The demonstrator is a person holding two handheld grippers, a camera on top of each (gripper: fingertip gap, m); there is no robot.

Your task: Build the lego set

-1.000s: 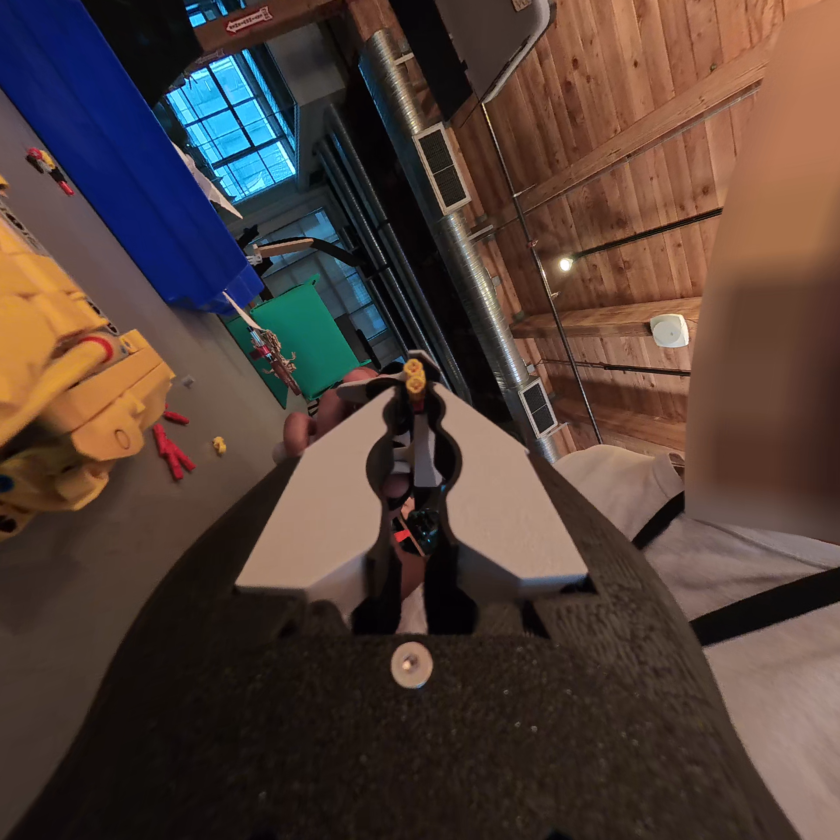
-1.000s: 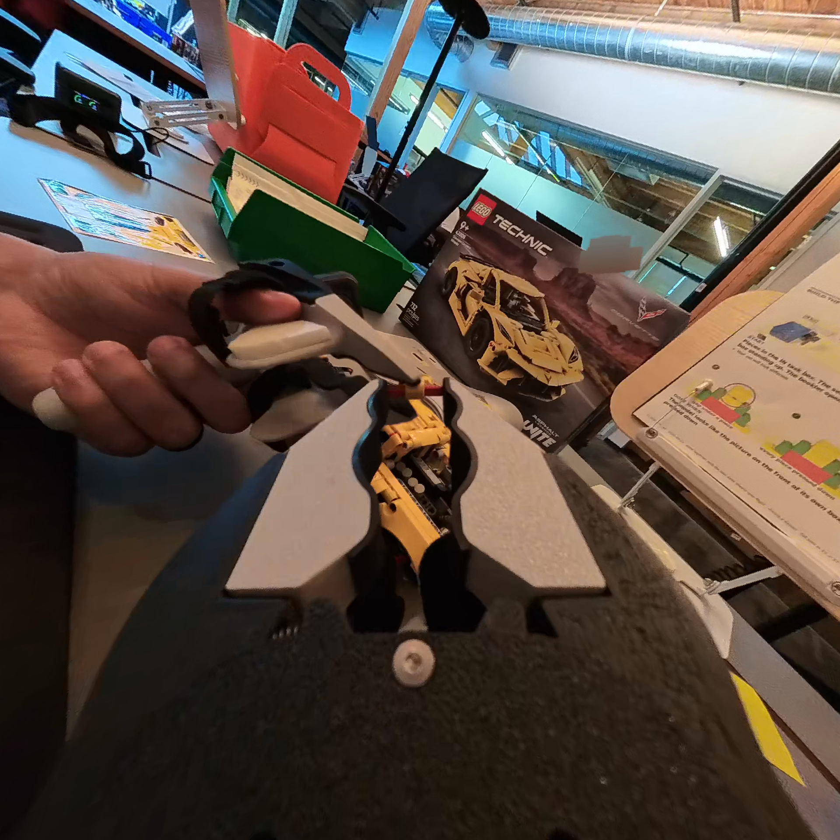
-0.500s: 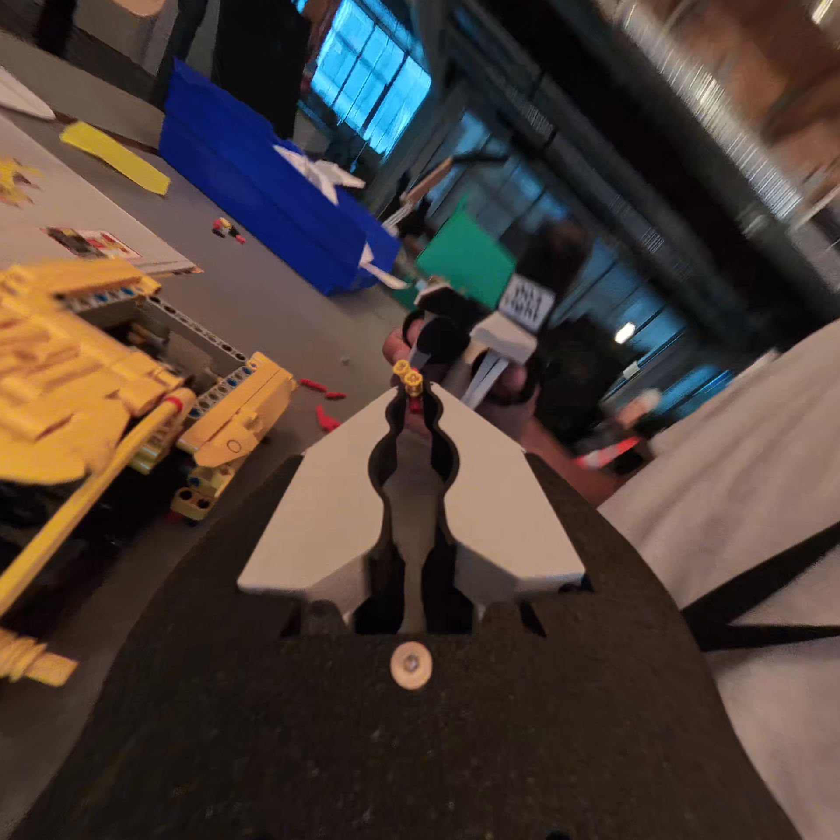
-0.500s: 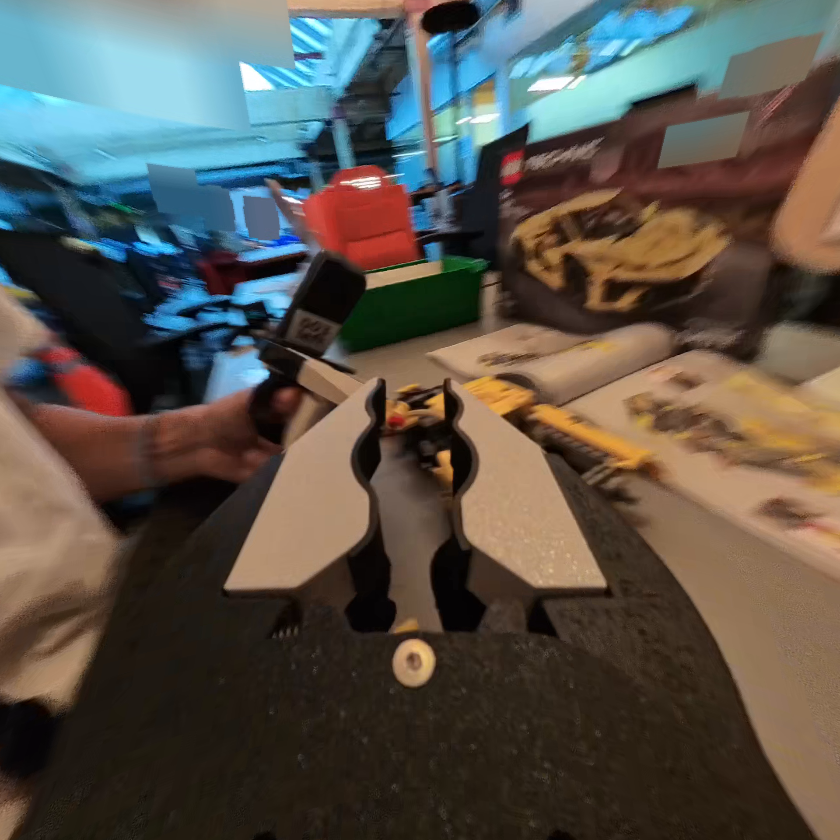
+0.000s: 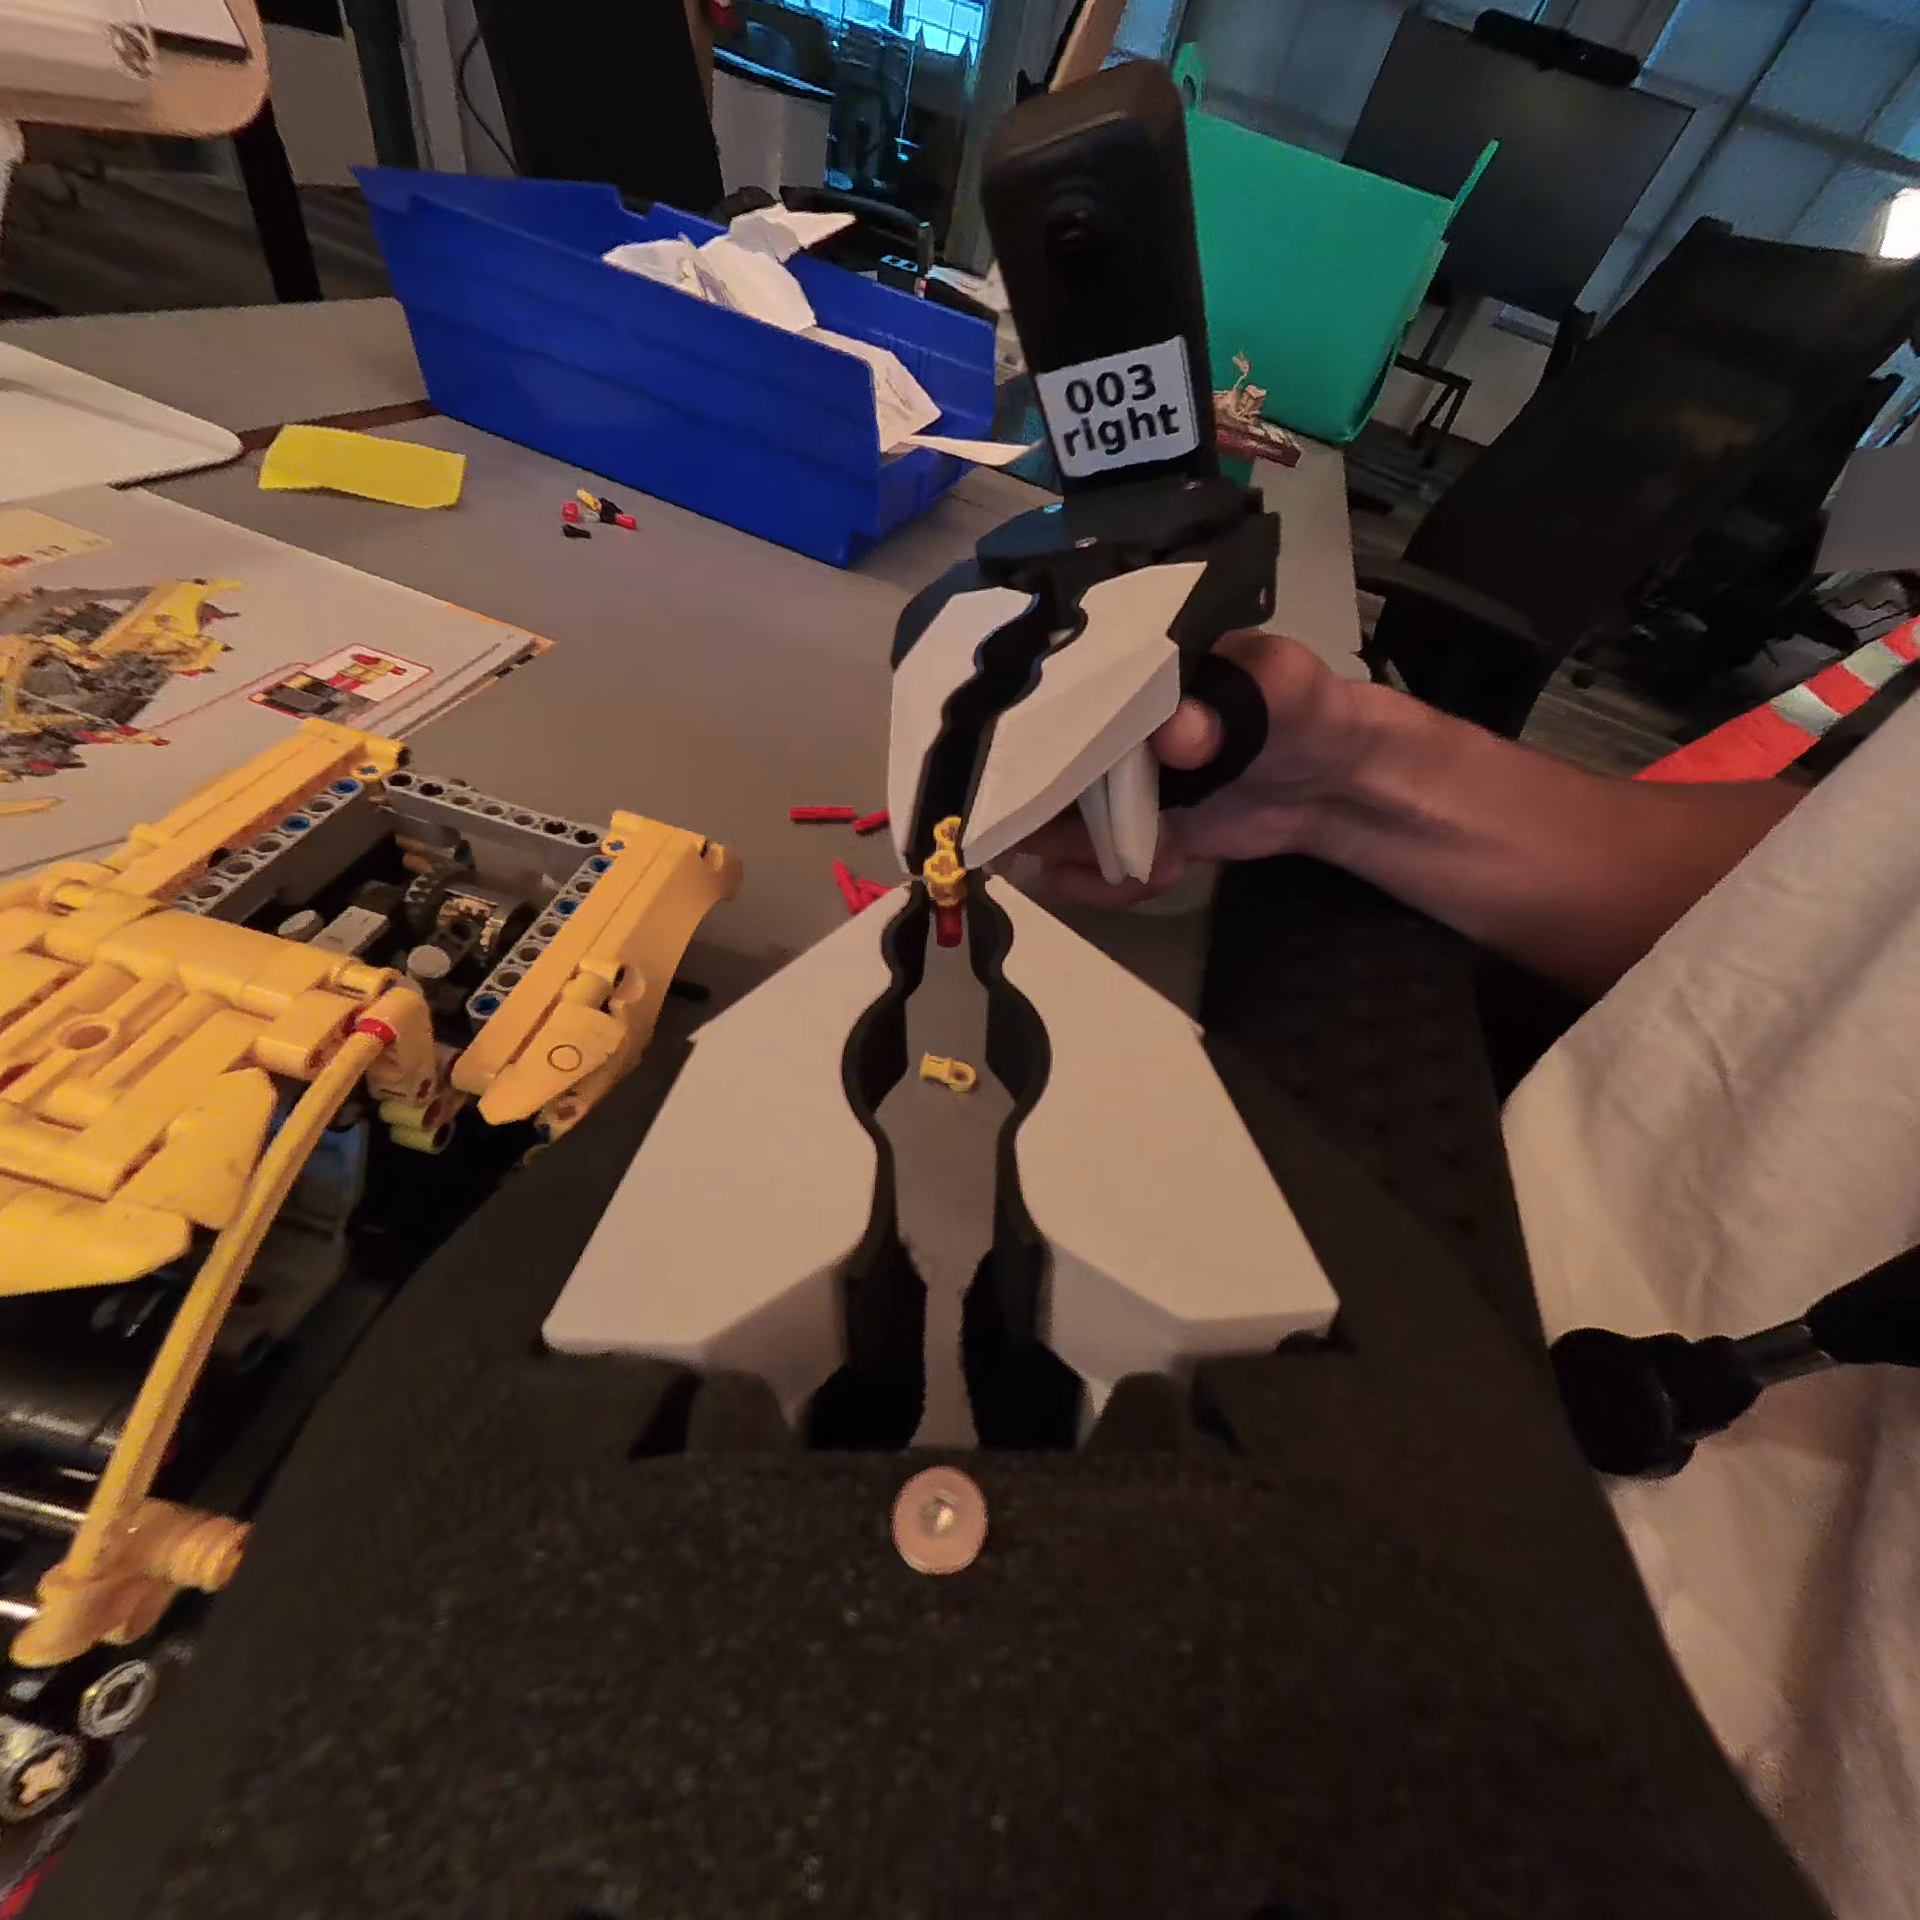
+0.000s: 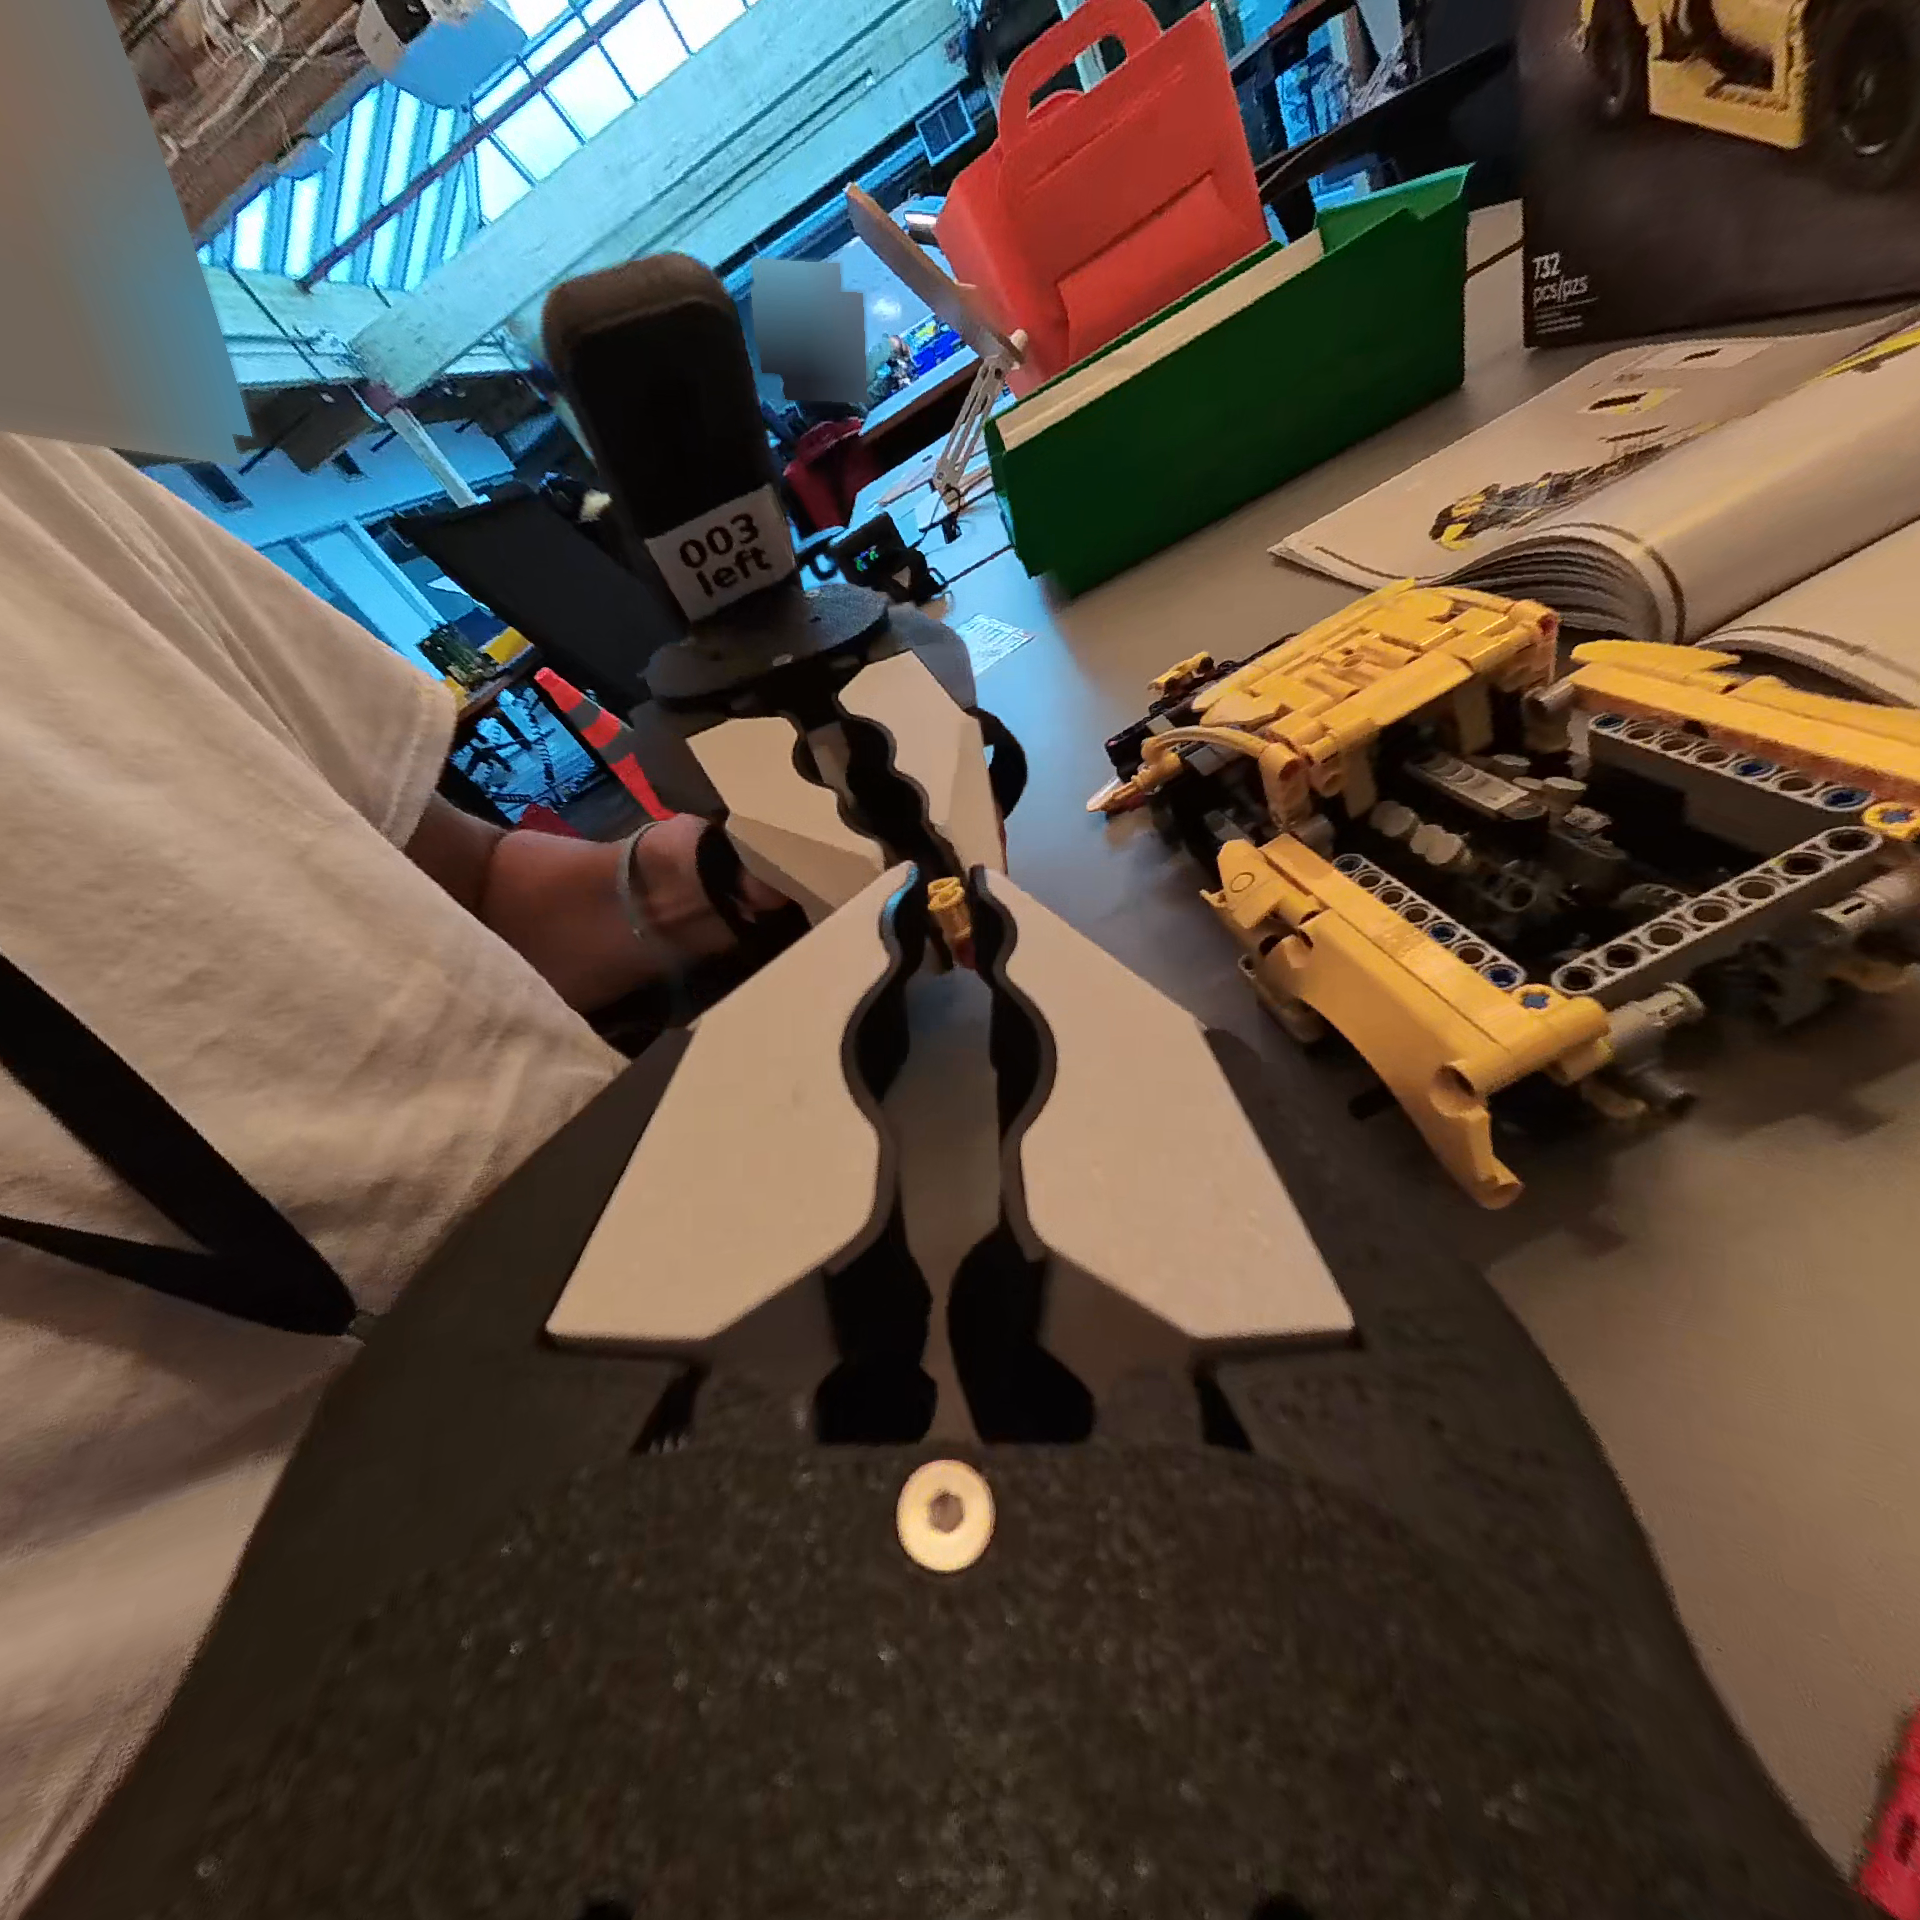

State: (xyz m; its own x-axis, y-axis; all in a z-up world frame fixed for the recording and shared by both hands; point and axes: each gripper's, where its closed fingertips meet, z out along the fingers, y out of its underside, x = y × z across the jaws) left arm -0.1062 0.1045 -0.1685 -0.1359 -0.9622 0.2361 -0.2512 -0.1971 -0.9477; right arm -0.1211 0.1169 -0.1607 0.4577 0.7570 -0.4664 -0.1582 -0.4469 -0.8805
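My left gripper (image 5: 945,896) is shut on a small yellow connector (image 5: 943,868) with a red pin (image 5: 945,925) hanging below it. My right gripper (image 5: 940,836) comes down from above, tip to tip, and is shut on the top of the same connector. In the right wrist view the connector (image 6: 943,894) sits between my right gripper's tips (image 6: 948,906), with the left gripper (image 6: 933,871) meeting it from behind. The part-built yellow Lego car (image 5: 156,1049) lies on the grey table to the left, and it also shows in the right wrist view (image 6: 1455,831). A person's hands hold both grippers.
A loose yellow connector (image 5: 948,1070) and red pins (image 5: 854,885) lie on the table under the grippers. A blue bin (image 5: 665,384), a yellow paper slip (image 5: 358,468) and the open instruction booklet (image 5: 260,644) lie behind. A green bin (image 6: 1226,416) and the set's box (image 6: 1714,156) stand beyond the car. Left and right tips are no more than a few centimetres apart.
Both grippers have swung down over the table and come together tip to tip. The right gripper's jaws have narrowed onto the connector that the left gripper kept holding.
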